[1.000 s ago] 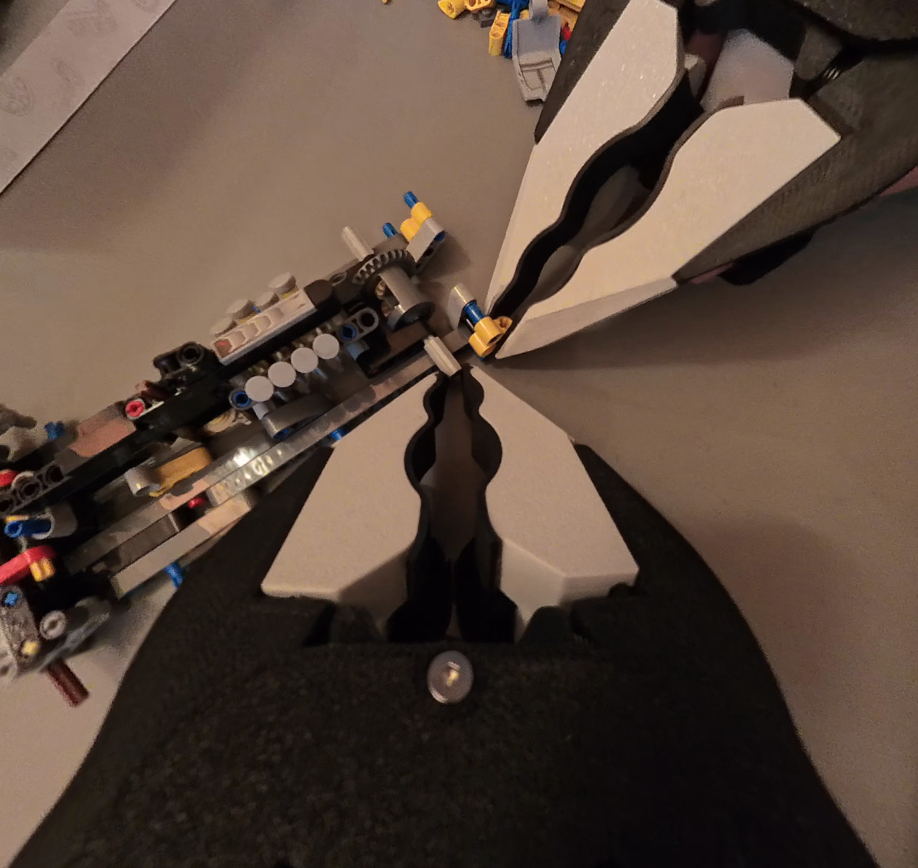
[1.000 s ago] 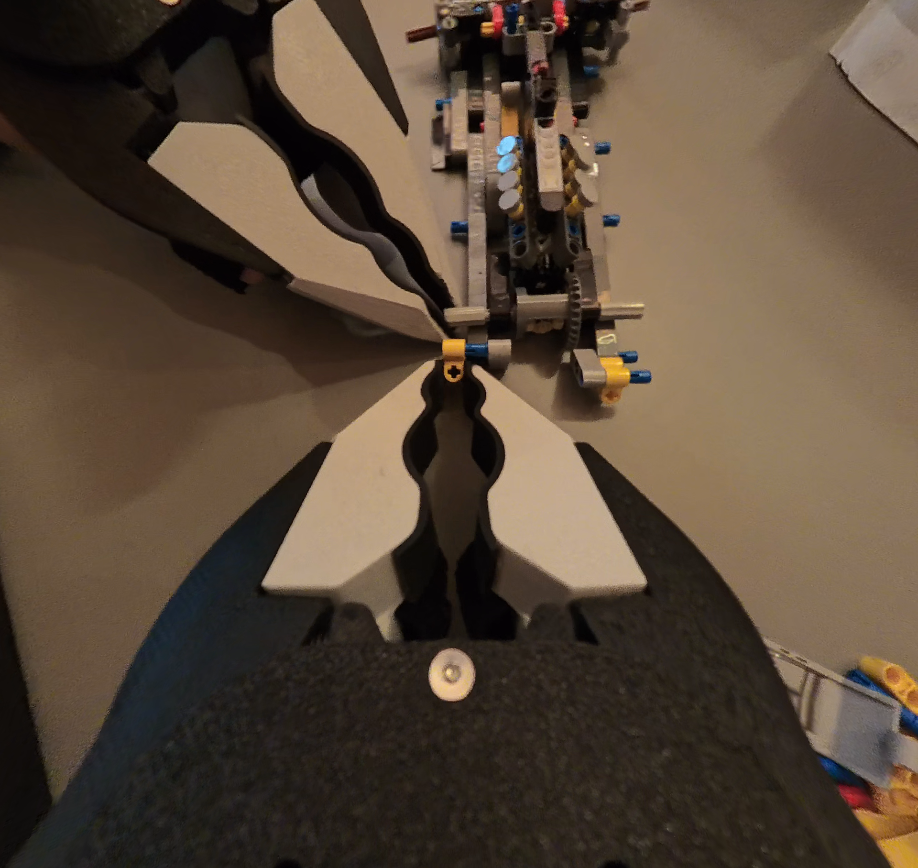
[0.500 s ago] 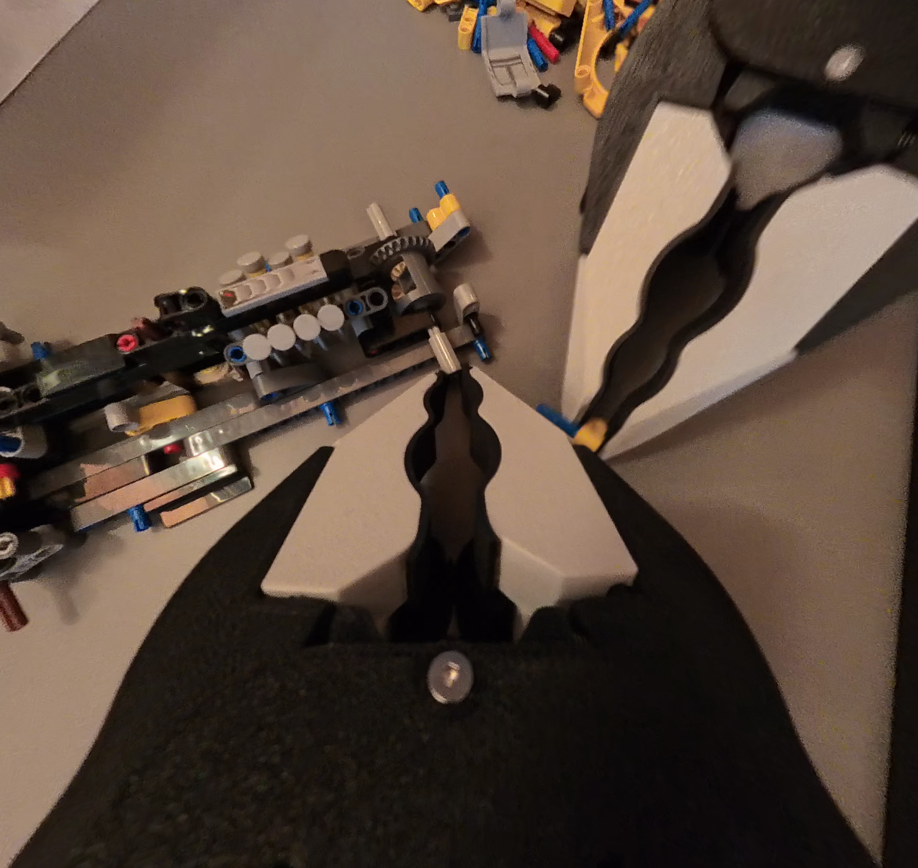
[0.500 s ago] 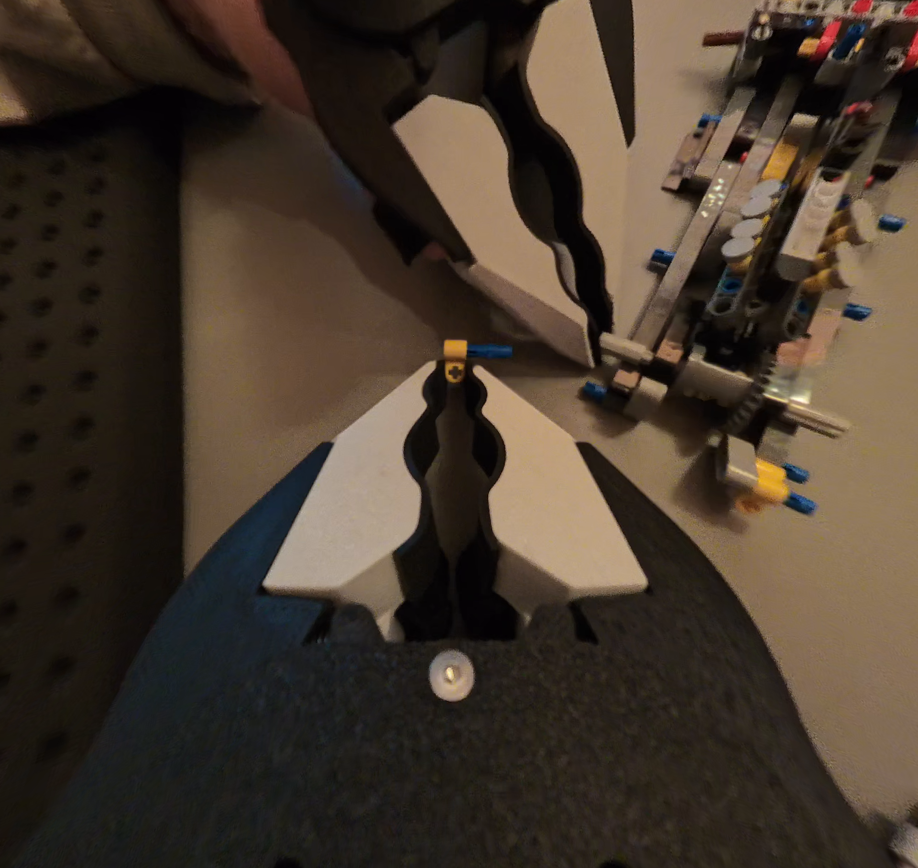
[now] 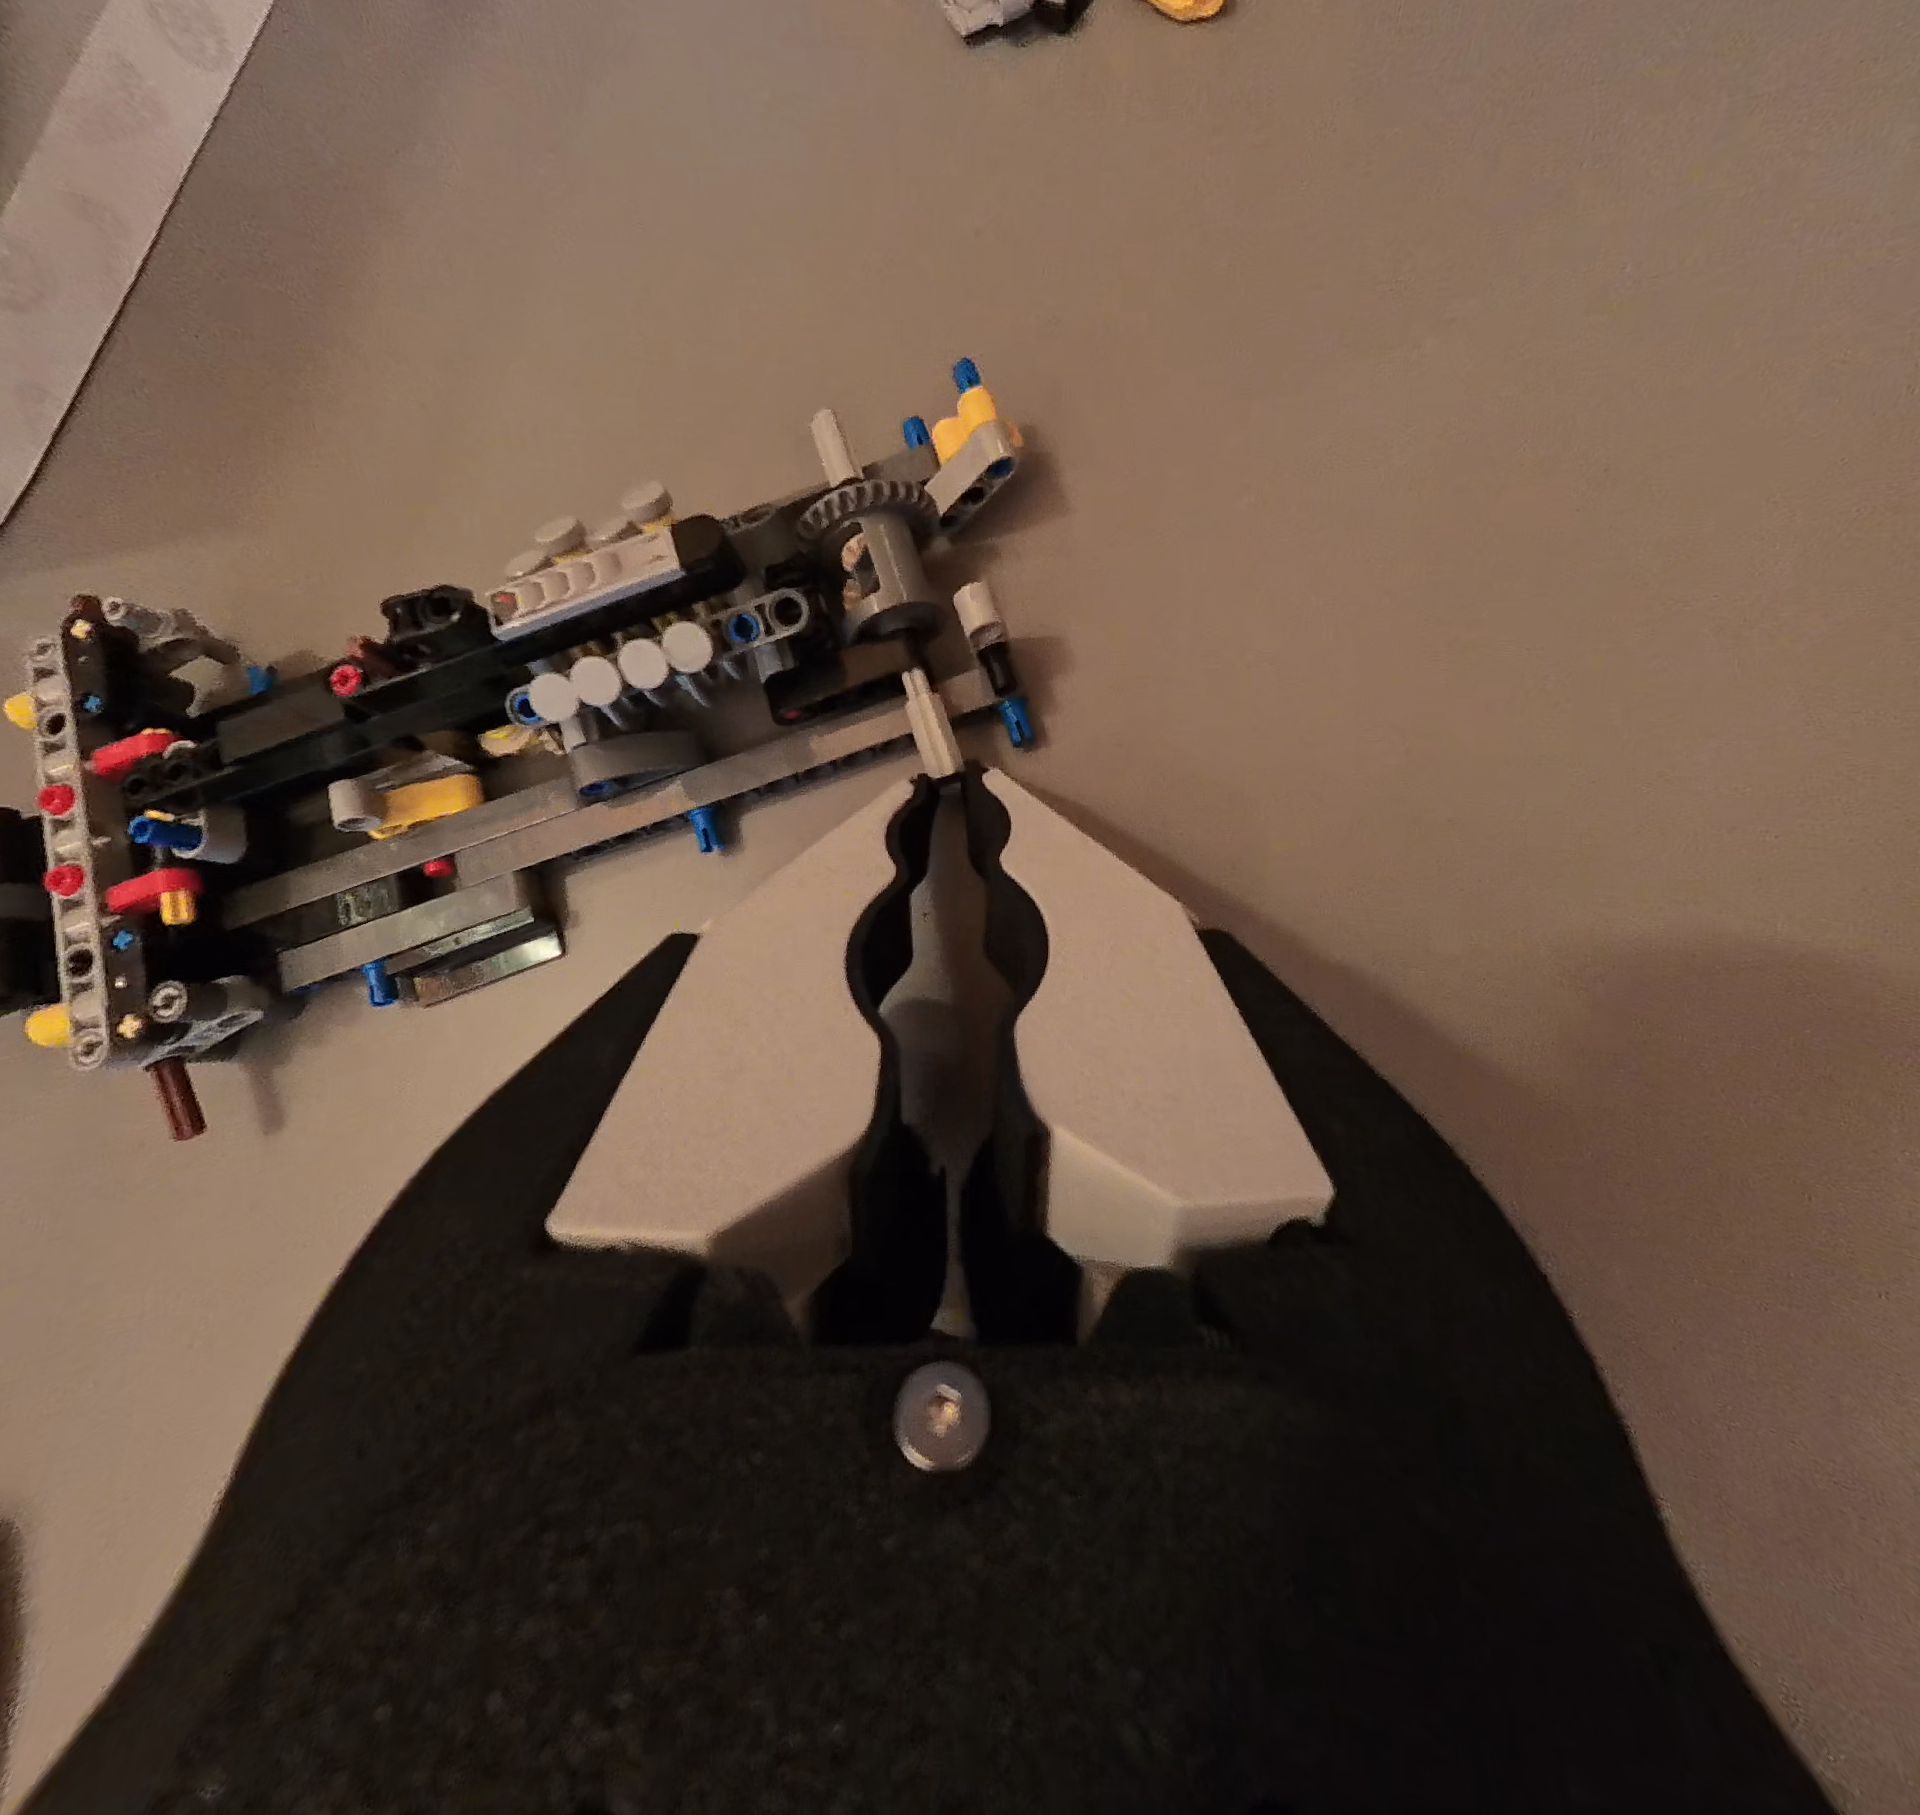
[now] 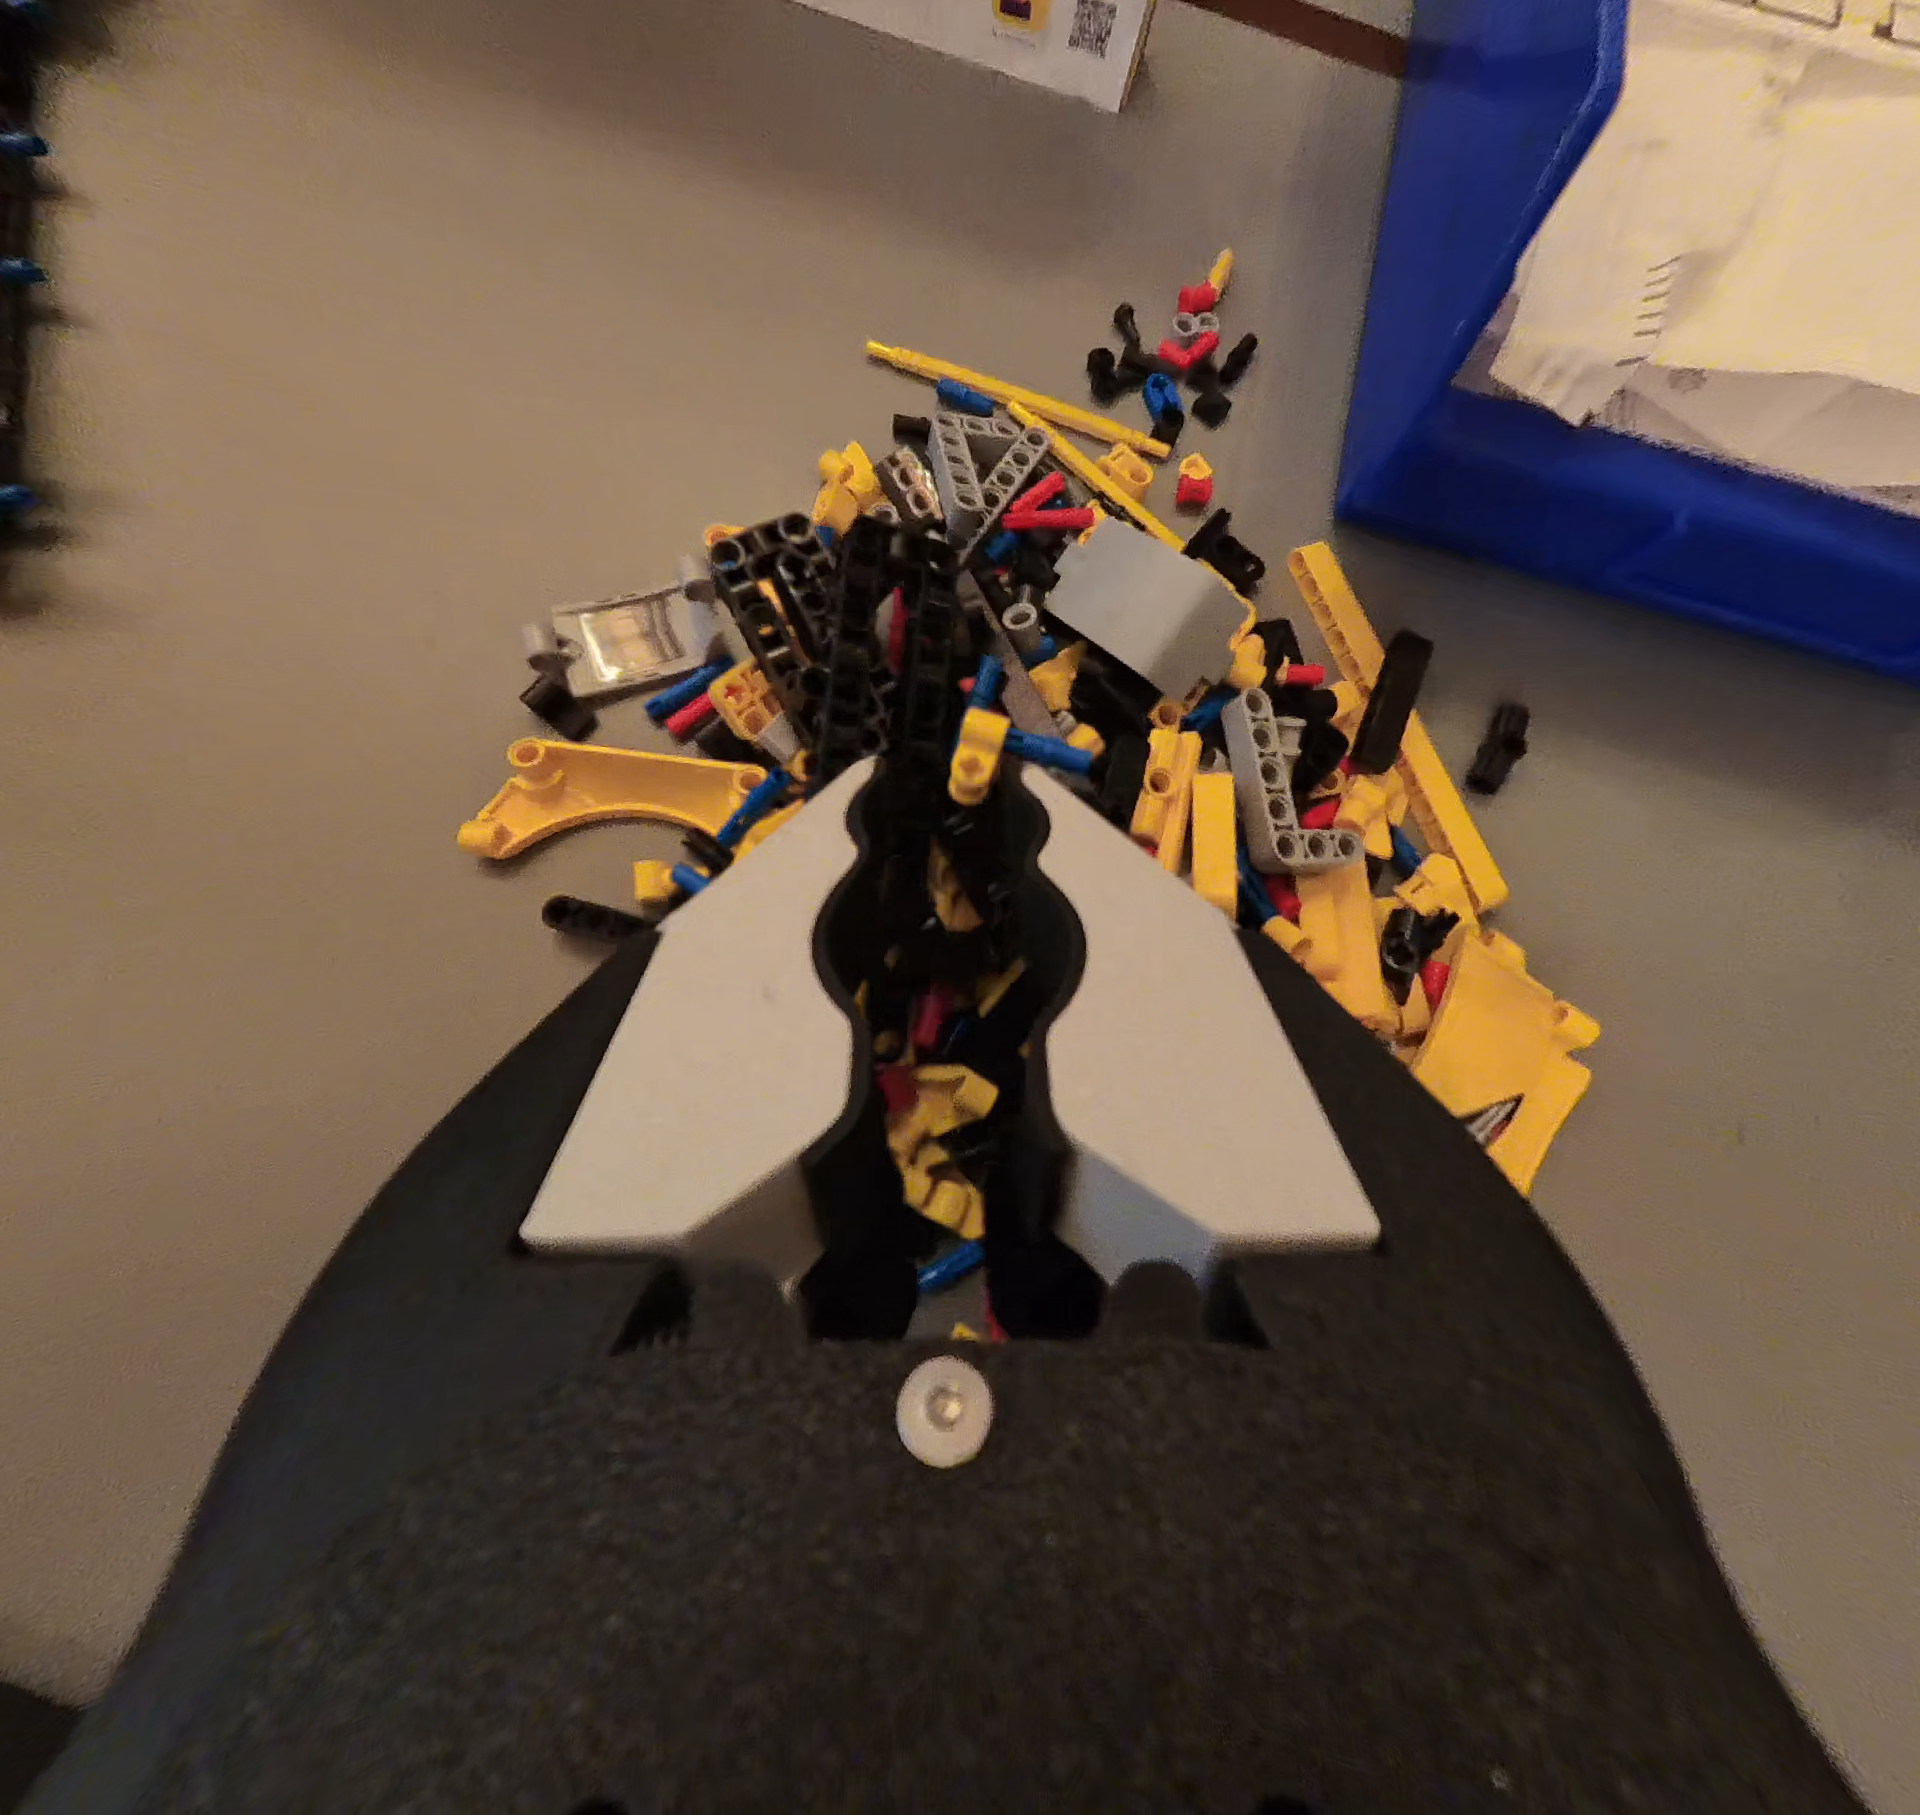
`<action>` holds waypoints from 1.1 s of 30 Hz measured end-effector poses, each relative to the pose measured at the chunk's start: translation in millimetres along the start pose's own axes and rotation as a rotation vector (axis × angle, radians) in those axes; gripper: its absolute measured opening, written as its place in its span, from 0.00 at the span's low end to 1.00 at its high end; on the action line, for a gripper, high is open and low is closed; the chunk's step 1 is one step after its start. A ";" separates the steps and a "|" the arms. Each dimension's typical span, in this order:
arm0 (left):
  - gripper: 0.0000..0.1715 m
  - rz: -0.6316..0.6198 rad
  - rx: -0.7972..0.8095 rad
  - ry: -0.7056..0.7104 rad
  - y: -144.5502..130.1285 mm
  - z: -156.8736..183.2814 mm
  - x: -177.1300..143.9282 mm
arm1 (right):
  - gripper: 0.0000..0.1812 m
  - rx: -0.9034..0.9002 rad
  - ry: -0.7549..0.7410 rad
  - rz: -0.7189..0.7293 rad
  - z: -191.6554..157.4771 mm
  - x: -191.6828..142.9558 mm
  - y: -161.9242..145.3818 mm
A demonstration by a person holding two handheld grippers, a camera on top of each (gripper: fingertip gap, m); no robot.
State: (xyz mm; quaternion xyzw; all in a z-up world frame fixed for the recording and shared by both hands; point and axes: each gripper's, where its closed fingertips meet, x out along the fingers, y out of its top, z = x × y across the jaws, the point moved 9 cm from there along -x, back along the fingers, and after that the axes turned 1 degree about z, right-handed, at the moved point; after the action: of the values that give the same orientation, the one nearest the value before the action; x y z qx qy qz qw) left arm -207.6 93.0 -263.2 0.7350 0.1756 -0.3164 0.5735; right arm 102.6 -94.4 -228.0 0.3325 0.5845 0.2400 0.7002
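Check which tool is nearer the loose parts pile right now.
Right. The right tool hovers over the loose parts pile, shut on a yellow connector. The left tool grips the model's light axle, far from the pile.

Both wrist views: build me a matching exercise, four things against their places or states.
Things:
1. left tool
2. right tool
3. blue bin
4. brick chassis

Places or states:
A. holds crumpled white paper
B. shut on a yellow connector with a blue pin, above the loose pile
C. lies flat on the grey table
D. shut on the tip of the pale axle

Pairs: 1-D, 2-B, 3-A, 4-C
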 end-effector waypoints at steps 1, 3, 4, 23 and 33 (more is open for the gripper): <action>0.04 -0.003 0.007 0.002 -1.3 -0.1 -1.6 | 0.13 -0.011 -0.002 0.012 -2.5 0.7 2.5; 0.04 -0.014 0.019 0.002 -4.2 -0.3 -5.5 | 0.19 -0.058 -0.003 0.063 -17.7 -1.2 14.1; 0.04 -0.020 0.026 0.005 -5.5 -0.3 -7.5 | 0.22 -0.081 0.004 0.100 -31.2 -3.2 22.5; 0.03 -0.061 0.066 0.016 -18.3 -1.3 -27.2 | 0.21 -0.196 0.362 0.067 -222.3 57.7 40.0; 0.03 0.283 0.288 0.166 17.9 17.2 -47.5 | 0.19 0.346 1.090 0.235 -208.1 35.9 55.5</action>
State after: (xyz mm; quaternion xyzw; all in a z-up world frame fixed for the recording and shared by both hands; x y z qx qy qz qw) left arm -236.1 76.6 -220.9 0.8502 0.0705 -0.1929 0.4847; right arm -90.8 6.9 -230.2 0.3330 0.8504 0.3535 0.2026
